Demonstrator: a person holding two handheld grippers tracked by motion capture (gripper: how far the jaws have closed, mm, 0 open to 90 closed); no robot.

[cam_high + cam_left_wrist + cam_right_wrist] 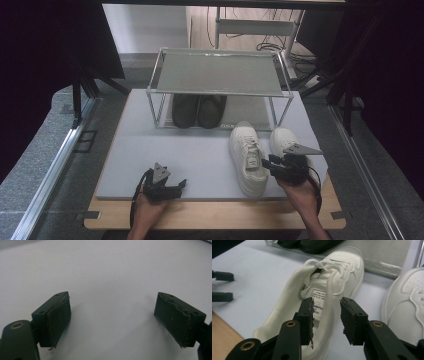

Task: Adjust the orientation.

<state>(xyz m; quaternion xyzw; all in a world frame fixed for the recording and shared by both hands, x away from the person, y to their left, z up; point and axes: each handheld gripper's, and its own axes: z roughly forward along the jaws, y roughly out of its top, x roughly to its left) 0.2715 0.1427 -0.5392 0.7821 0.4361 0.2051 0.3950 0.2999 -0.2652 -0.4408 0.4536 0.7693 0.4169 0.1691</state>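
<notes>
Under grey mat's (150, 150) shoe rack (218, 75) sit two dark shoes (197, 110).

Each hand-held black two-jaw gripper, left (181, 184) and right (265, 161), carries a grey three-cornered plate on top and a trailing black cable. Jaw pads (308, 315) are worn, frayed black rubber; brass-ringed pivot holes sit at 6 o'clock.

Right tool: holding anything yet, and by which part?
Not yet. The right tool straddles the collar edge of the white sneaker, jaws still apart with gaps either side. The left tool is open over bare mat.
</notes>
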